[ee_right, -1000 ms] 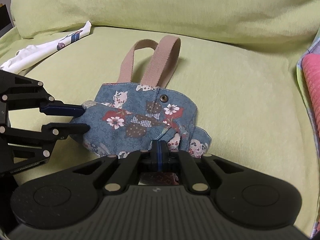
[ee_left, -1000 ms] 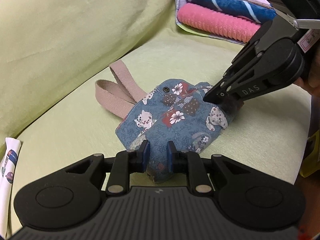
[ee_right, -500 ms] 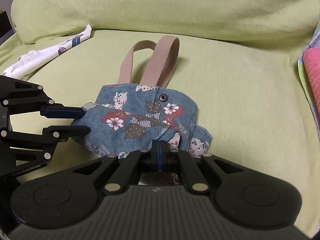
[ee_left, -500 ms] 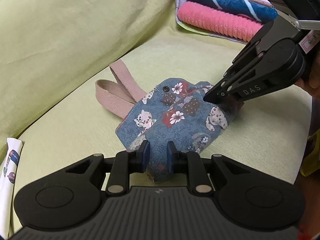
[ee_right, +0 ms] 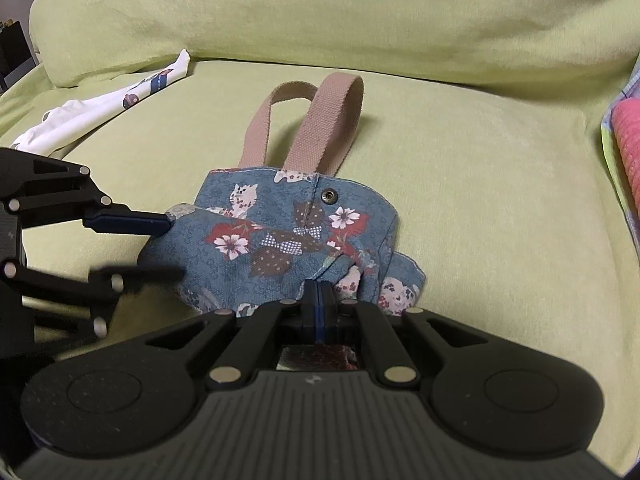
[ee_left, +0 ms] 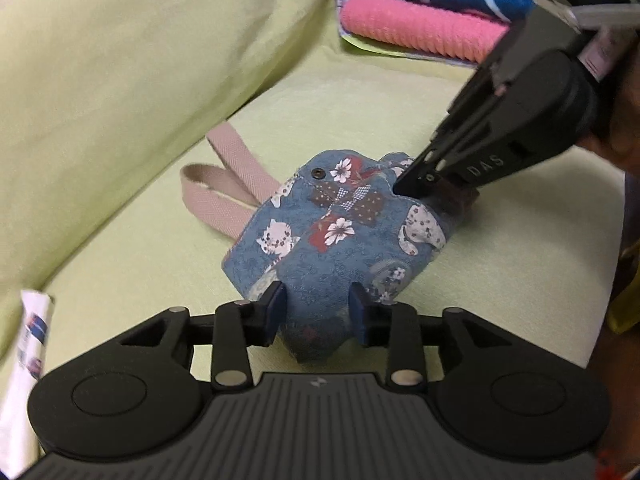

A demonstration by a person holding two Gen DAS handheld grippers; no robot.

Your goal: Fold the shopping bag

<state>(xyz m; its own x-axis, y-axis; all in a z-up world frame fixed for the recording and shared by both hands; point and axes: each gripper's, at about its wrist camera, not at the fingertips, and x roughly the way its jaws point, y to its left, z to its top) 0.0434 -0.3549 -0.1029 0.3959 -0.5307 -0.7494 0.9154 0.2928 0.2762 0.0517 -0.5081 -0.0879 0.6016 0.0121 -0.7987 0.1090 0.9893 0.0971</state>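
Note:
A small blue floral shopping bag [ee_left: 340,236] with beige strap handles [ee_left: 224,184] lies bunched on a green sofa seat; it also shows in the right wrist view [ee_right: 288,240] with its handles [ee_right: 316,120] pointing away. My left gripper [ee_left: 318,312] is open, its jaws on either side of the bag's near corner. My right gripper [ee_right: 318,304] is shut on the bag's near edge; in the left wrist view its tip [ee_left: 416,188] pinches the bag's far right side.
Folded pink and blue towels [ee_left: 420,28] lie stacked at the sofa's right end. A white printed cloth [ee_right: 104,116] lies on the seat's left side. The green sofa backrest [ee_right: 320,12] rises behind the bag.
My left gripper's jaws have opened wider, letting go of the bag's corner. My right gripper stays shut on the bag and has hardly moved.

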